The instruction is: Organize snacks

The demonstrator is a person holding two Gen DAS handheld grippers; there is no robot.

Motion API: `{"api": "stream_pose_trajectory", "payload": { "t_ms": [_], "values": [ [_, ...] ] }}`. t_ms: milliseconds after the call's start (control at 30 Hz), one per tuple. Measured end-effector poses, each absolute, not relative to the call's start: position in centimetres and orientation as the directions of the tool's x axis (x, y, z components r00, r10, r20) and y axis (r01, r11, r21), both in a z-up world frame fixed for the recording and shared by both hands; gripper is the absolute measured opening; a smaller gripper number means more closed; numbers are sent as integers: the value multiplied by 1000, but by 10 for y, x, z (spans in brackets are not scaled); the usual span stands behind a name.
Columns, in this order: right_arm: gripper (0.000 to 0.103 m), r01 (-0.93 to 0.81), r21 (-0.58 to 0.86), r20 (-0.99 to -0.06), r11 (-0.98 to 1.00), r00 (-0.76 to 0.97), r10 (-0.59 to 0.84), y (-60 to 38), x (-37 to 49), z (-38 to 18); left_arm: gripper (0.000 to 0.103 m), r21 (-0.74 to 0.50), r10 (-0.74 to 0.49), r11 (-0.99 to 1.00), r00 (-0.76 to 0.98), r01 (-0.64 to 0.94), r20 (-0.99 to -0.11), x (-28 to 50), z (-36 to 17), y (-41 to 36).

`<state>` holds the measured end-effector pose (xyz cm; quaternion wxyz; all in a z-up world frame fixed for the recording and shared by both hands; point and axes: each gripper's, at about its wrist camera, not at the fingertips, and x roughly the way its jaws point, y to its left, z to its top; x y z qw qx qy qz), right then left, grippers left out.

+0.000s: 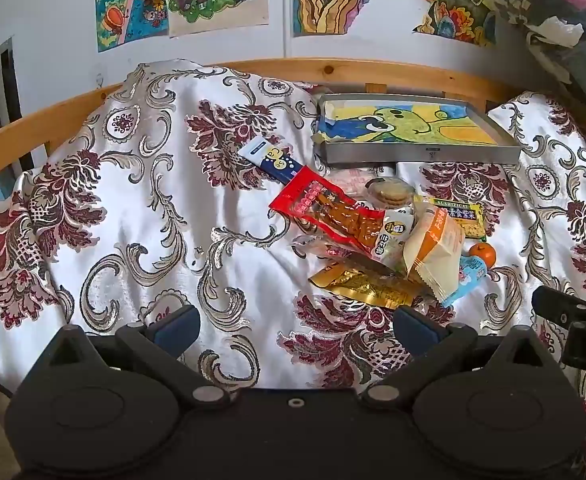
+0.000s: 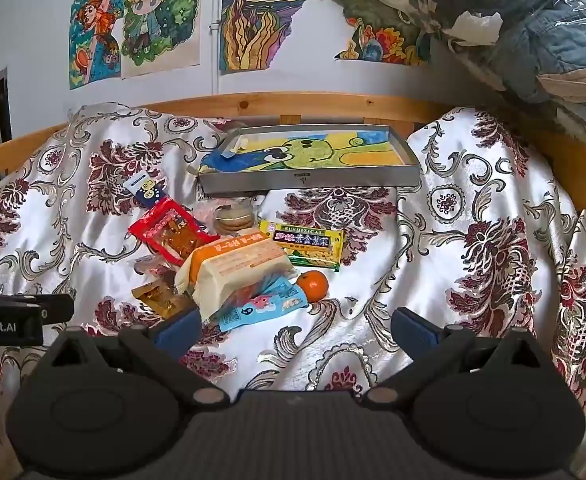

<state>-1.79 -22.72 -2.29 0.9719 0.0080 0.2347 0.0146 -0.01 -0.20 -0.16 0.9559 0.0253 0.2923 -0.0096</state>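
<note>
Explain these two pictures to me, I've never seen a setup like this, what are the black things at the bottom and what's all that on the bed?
The black things are hand-held grippers, each with its own camera looking forward along two blue-padded fingers. One picture is from the left gripper, the other from the right gripper. Both are open and hold nothing. On the patterned bedspread lies a heap of snacks: a red packet, an orange-and-cream packet, a green seaweed packet, a light blue packet and a small orange. Behind them sits a metal tray, lined with a drawing.

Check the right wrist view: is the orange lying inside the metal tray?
No, the orange lies on the cloth, well in front of the tray.
</note>
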Motion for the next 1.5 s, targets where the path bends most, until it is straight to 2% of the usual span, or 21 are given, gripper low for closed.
{"api": "stream_pose_trajectory", "payload": {
  "t_ms": [1500],
  "values": [
    [103, -16, 23, -474, 1000, 880, 25, -229, -14, -28, 102, 42, -5, 999, 826, 34, -563, 1, -1, -1]
  ]
}}
